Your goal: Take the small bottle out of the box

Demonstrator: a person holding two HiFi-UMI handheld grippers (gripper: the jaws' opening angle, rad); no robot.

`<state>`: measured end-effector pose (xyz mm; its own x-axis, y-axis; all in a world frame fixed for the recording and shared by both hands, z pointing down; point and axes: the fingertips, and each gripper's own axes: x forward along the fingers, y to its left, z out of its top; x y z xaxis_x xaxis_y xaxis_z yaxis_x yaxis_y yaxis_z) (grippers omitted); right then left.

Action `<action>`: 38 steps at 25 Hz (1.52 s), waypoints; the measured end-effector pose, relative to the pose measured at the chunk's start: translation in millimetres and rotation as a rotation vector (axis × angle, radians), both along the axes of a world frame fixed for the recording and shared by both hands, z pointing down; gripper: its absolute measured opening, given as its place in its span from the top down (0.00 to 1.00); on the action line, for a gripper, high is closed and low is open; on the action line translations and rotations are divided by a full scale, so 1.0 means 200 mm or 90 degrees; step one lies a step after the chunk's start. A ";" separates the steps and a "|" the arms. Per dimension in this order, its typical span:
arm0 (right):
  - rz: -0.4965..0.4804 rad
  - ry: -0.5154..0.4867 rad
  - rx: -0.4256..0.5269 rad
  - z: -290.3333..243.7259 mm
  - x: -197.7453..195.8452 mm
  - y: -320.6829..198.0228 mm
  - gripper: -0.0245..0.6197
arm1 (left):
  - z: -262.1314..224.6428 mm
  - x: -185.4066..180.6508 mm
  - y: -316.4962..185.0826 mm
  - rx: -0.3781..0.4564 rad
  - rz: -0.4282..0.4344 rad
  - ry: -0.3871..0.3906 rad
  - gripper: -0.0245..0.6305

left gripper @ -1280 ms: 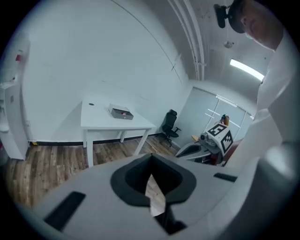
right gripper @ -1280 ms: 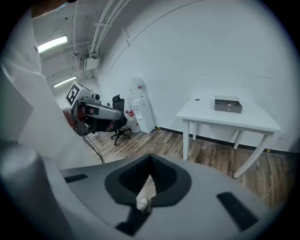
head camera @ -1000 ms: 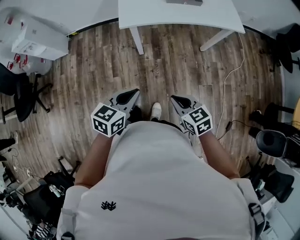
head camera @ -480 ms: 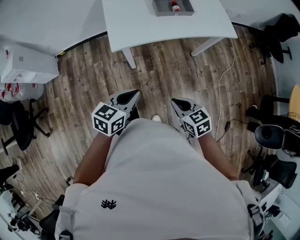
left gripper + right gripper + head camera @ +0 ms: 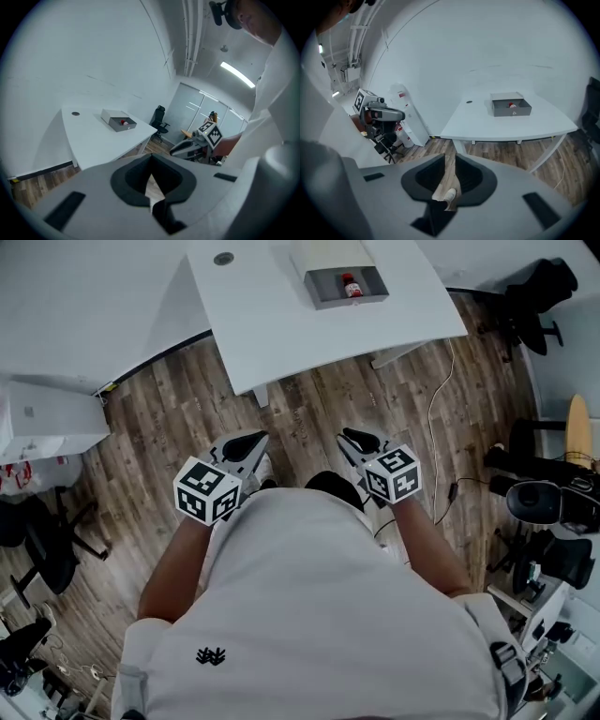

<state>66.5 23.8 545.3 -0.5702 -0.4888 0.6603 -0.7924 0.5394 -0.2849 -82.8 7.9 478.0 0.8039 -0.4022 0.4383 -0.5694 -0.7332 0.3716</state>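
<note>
A small bottle with a red cap stands inside an open grey box on the white table, far ahead of both grippers. The box and bottle look small in the left gripper view, as do the box and bottle in the right gripper view. My left gripper is held by my waist over the floor, its tips meeting, empty. My right gripper is beside it, and its jaws are opening with a narrow slit and nothing between them.
Wooden floor lies between me and the table. A round cable hole sits in the tabletop left of the box. A white cabinet stands at the left, office chairs at both sides, and a cable trails on the floor.
The table and the box with the bottle have come further into the head view as I step forward. Both grippers stay in front of my body.
</note>
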 end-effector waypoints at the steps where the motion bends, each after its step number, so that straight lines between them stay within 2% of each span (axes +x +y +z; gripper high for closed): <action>1: 0.006 0.003 0.002 0.00 0.00 -0.04 0.85 | 0.02 -0.02 -0.02 -0.004 0.004 -0.002 0.95; 5: 0.024 0.016 0.008 -0.02 0.01 -0.22 0.85 | 0.07 -0.09 -0.10 -0.016 0.006 -0.005 0.95; 11: 0.033 0.041 0.026 -0.04 0.16 -0.56 0.83 | 0.05 -0.05 -0.25 -0.011 -0.005 0.000 0.95; 16: 0.030 0.042 0.035 -0.06 0.29 -0.94 0.79 | 0.03 -0.02 -0.45 -0.010 -0.044 -0.004 0.95; 21: 0.021 0.046 0.041 -0.07 0.41 -1.29 0.76 | -0.05 0.02 -0.65 0.015 -0.092 -0.013 0.95; 29: -0.006 0.062 0.000 0.06 0.55 -1.74 0.64 | -0.11 0.11 -0.91 0.030 -0.163 -0.037 0.95; 34: -0.030 0.085 -0.049 0.20 0.60 -1.94 0.56 | -0.12 0.11 -1.02 0.028 -0.212 -0.050 0.95; 38: -0.053 0.107 -0.090 0.32 0.60 -2.03 0.54 | -0.11 0.11 -1.07 0.022 -0.248 -0.063 0.95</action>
